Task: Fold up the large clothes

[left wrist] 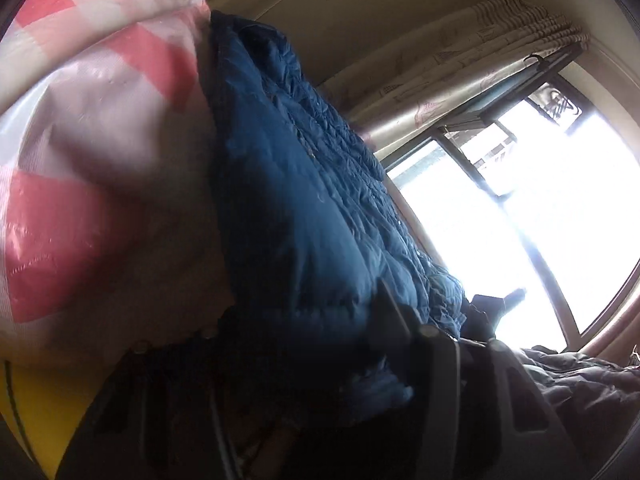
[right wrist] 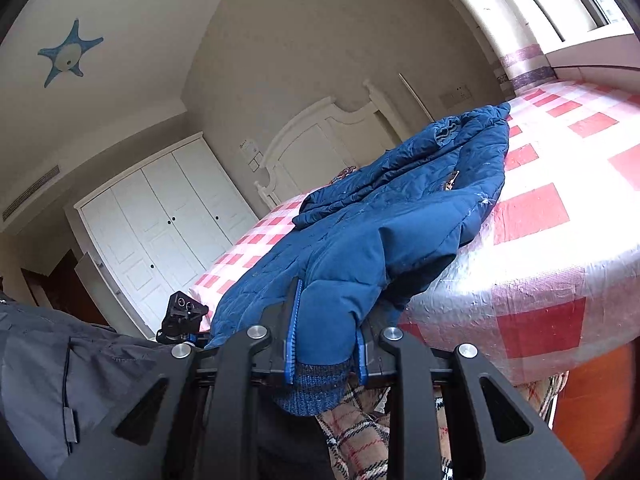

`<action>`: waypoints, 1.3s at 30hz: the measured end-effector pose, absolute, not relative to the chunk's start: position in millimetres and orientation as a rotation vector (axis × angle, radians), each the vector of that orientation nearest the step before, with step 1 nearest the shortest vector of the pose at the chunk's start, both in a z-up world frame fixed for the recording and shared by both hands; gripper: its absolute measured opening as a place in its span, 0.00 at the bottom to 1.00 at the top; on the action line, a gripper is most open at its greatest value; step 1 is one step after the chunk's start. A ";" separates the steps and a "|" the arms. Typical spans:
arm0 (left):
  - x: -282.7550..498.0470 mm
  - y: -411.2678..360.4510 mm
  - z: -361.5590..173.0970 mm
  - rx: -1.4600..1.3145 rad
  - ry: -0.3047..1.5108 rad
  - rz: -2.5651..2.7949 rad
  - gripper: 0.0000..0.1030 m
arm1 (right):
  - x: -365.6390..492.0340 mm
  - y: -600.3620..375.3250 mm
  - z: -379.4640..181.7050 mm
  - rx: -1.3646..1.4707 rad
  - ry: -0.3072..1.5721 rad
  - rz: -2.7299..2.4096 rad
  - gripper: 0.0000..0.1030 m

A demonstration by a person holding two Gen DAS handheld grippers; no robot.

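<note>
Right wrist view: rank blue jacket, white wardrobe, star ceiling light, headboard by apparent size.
1. Blue jacket, largest; it lies nearest the camera on the checked bed, cuff pinched in the right tongs.
2. White wardrobe.
3. Headboard, partly hidden behind the jacket, so its rank against the wardrobe is unsure.
4. Star ceiling light.

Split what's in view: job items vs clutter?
Job:
blue jacket
its sleeve cuff, clamped by right gripper
left gripper, pinching jacket fabric
checked bed cover, the work surface

Clutter:
plaid cloth
wardrobe
headboard
curtain
window
</note>
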State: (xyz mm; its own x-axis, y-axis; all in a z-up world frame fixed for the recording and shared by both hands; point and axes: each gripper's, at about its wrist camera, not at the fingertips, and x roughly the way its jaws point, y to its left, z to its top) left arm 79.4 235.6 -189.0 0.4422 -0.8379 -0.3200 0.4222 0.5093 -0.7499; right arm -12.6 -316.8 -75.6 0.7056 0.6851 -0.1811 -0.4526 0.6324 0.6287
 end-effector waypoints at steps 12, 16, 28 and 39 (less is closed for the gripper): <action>14.3 203.1 -41.5 -0.566 0.426 -0.929 0.22 | -42.2 -348.5 -48.4 0.742 0.163 0.684 0.22; -11.2 213.6 -8.9 -0.604 0.350 -1.007 0.23 | -70.2 -352.9 -7.7 0.679 0.060 0.745 0.22; 200.8 211.4 4.2 -0.848 0.559 -0.797 0.43 | 98.5 -323.0 92.0 0.492 0.256 0.609 0.22; 352.3 228.9 -48.8 -0.920 0.725 -0.407 0.92 | 289.4 -384.8 -2.0 0.932 0.552 0.409 0.85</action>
